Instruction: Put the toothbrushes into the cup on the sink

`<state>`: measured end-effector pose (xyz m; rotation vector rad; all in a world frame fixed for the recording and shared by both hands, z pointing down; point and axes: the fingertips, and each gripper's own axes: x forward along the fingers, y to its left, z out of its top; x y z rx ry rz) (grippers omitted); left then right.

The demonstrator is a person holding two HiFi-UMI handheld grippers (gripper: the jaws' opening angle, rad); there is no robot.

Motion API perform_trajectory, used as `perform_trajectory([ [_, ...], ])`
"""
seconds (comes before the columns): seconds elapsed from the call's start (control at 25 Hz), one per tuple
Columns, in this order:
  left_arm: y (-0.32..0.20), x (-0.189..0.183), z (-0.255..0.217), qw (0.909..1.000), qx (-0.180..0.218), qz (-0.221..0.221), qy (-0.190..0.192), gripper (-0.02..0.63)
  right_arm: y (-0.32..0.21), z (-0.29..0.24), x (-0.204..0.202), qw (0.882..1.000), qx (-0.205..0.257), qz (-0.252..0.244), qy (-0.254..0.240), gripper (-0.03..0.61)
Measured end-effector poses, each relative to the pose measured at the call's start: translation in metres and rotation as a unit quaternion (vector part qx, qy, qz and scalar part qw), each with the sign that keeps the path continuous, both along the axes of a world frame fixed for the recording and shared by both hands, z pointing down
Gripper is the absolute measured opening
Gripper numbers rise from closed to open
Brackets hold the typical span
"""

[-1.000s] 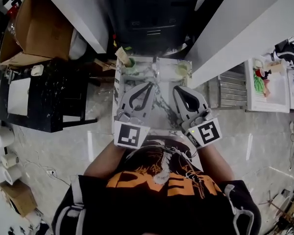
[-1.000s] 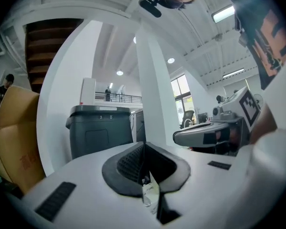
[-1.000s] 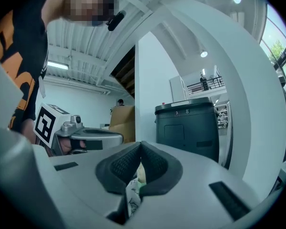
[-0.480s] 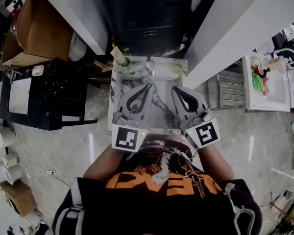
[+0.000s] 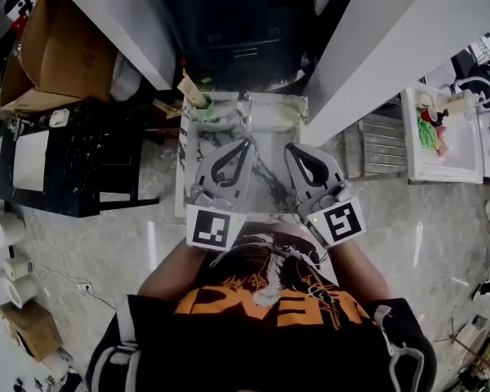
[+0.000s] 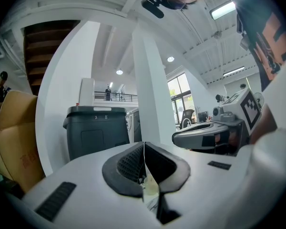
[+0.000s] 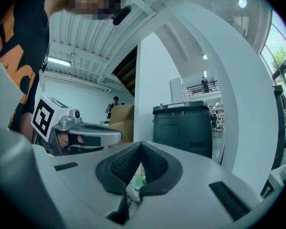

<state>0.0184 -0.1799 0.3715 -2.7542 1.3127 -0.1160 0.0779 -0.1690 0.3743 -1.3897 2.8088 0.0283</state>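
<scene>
- The left hand-held gripper (image 5: pixel 248 142) hangs over the small marbled worktop (image 5: pixel 186 188) round the sink. Its jaws are pressed together tip to tip, with nothing caught between them.
- The right hand-held gripper (image 5: pixel 291 147) is just beside it and level with it. It too is closed right up and empty. The two point the same way, toward the back of the sink, and are apart from each other.
- From the left gripper view, the closed tips (image 6: pixel 144 145) face a dark bin (image 6: pixel 96 128) and a white pillar. The other gripper shows off to the right.
- From the right gripper view, the closed tips (image 7: pixel 141 143) face that same bin (image 7: pixel 183 125).
- A green cup (image 5: pixel 207 109) stands at the back left corner of the worktop, well ahead of both grippers.
- A tan, flat thing (image 5: pixel 192 91) leans out of the green cup to the left. It is too small to tell whether it is a toothbrush.
- A paler cup (image 5: pixel 296 113) stands at the back right corner, and the tap (image 5: pixel 247 119) is between the two cups.
</scene>
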Motion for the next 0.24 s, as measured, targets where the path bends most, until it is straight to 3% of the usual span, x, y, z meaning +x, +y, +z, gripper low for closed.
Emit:
perform_trajectory([
  [0.24,-0.0014,0.0059,0.0065,0.9999,-0.001,0.003,-0.014,0.031,-0.0019,0.005,0.0039,1.0,-0.005,-0.001,-0.001,0.014],
])
